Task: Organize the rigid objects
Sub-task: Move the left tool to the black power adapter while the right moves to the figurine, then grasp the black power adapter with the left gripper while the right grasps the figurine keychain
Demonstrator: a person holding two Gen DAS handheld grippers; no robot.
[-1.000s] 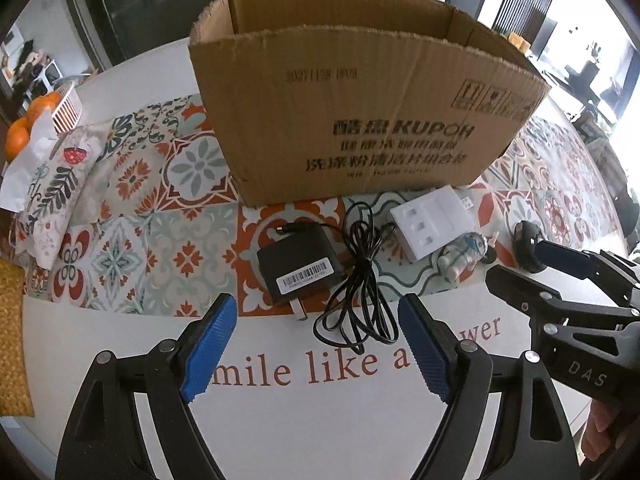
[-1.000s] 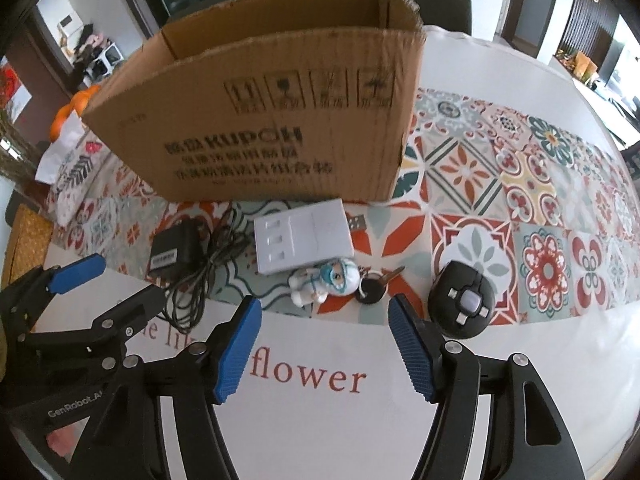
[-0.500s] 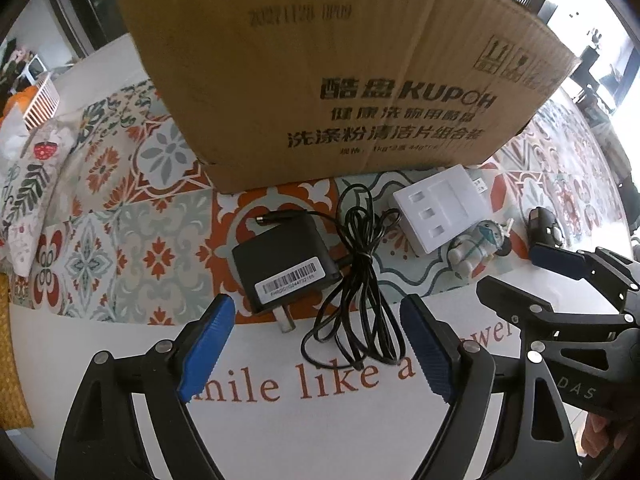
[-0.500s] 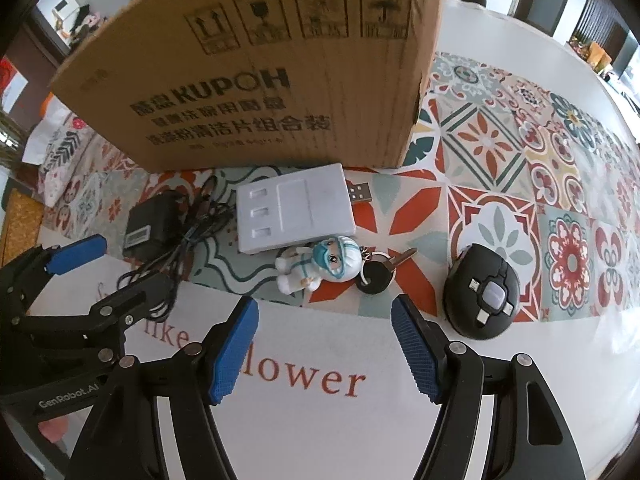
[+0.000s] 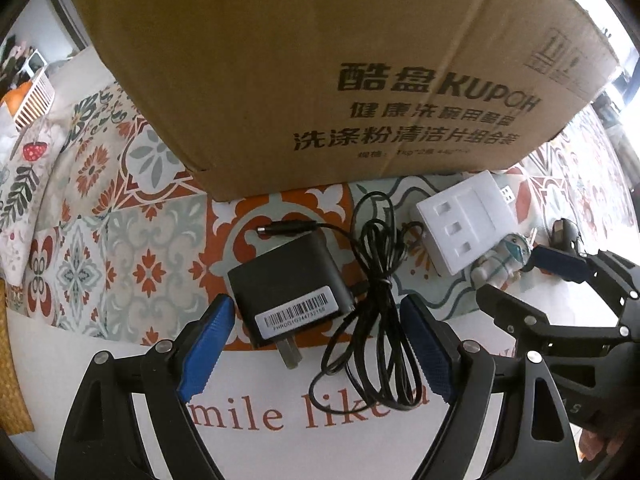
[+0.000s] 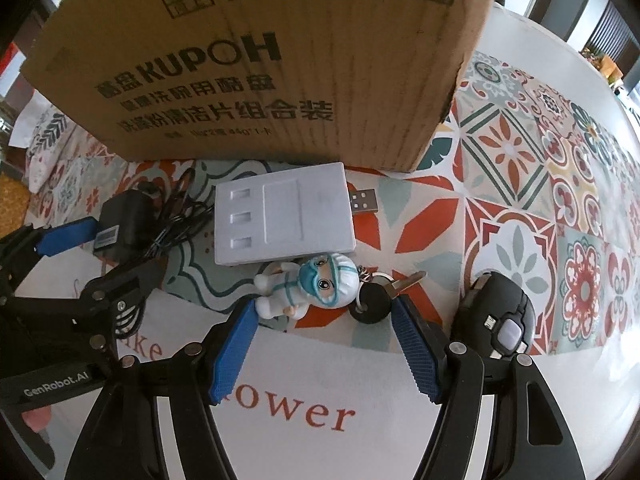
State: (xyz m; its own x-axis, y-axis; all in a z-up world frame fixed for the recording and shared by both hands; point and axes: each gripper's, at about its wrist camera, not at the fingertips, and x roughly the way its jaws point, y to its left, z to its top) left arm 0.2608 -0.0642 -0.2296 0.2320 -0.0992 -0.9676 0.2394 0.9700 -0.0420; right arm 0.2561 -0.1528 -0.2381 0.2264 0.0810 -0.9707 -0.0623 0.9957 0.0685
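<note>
our left gripper [image 5: 316, 344] has its jaws apart around the black charger [image 5: 290, 284] and its cable [image 5: 376, 300], not pressing them. our right gripper [image 6: 324, 344] is apart too, around the figurine keychain [image 6: 308, 286]. further, the white hub [image 6: 282, 218] lies before the cardboard box [image 6: 256, 60], on the tablecloth [image 6: 520, 184].
</note>
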